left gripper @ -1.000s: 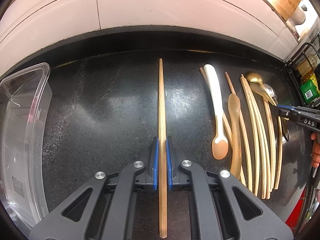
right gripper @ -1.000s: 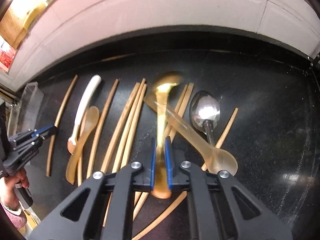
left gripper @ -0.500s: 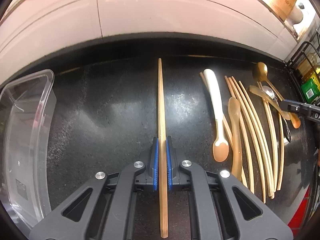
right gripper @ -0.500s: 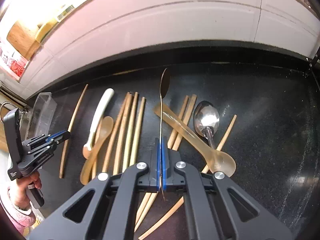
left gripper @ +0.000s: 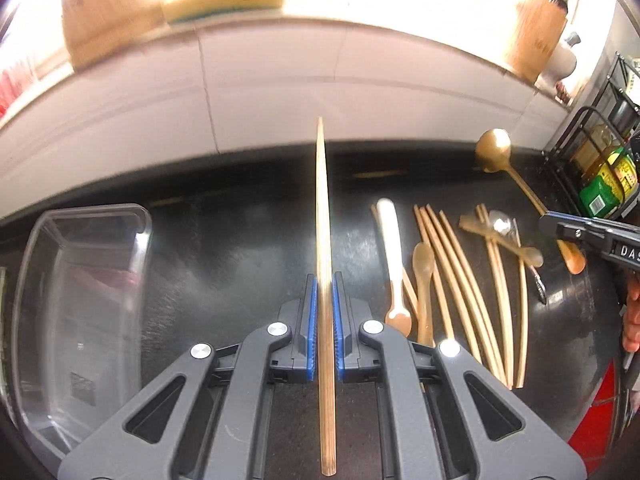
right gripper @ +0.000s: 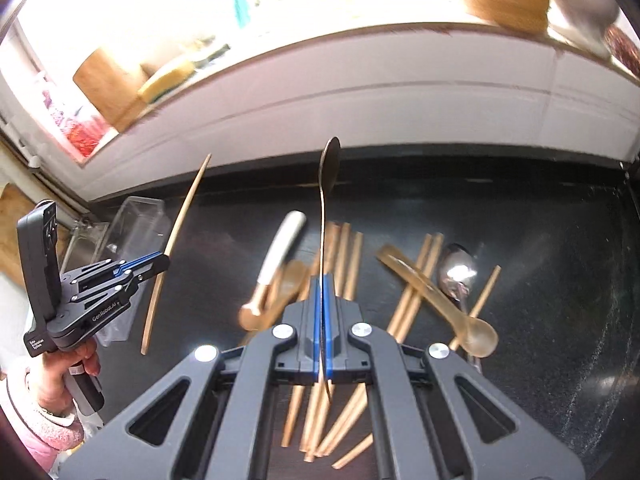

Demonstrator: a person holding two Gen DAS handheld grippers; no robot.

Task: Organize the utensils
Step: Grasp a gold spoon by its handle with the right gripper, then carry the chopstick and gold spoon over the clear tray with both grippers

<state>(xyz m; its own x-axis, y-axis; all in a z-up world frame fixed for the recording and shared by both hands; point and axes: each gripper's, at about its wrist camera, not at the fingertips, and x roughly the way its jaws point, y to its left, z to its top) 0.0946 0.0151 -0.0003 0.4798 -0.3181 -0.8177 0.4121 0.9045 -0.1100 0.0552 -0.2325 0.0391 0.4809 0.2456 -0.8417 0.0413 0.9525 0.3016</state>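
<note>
My left gripper (left gripper: 325,280) is shut on a long wooden chopstick (left gripper: 322,200), held off the black counter and pointing away towards the tiled wall. My right gripper (right gripper: 322,280) is shut on the thin handle of a gold spoon (right gripper: 329,164), seen edge-on and lifted above the pile. In the left wrist view the right gripper (left gripper: 546,225) and the gold spoon (left gripper: 494,148) show at the far right. The left gripper (right gripper: 163,263) and its chopstick (right gripper: 180,220) show at the left of the right wrist view. A clear plastic bin (left gripper: 96,210) stands at the left.
On the counter lie several wooden chopsticks (left gripper: 448,260), a white-handled spoon (left gripper: 390,240), amber translucent spoons (right gripper: 476,334) and a steel spoon (right gripper: 456,272). A wire rack (left gripper: 588,152) with bottles stands at the right. A wooden block (left gripper: 534,36) and a sponge (left gripper: 224,0) sit on the ledge.
Both grippers have risen from the counter with their loads. The gold spoon left the pile and turned edge-on in the right gripper. The chopstick came up with the left gripper.
</note>
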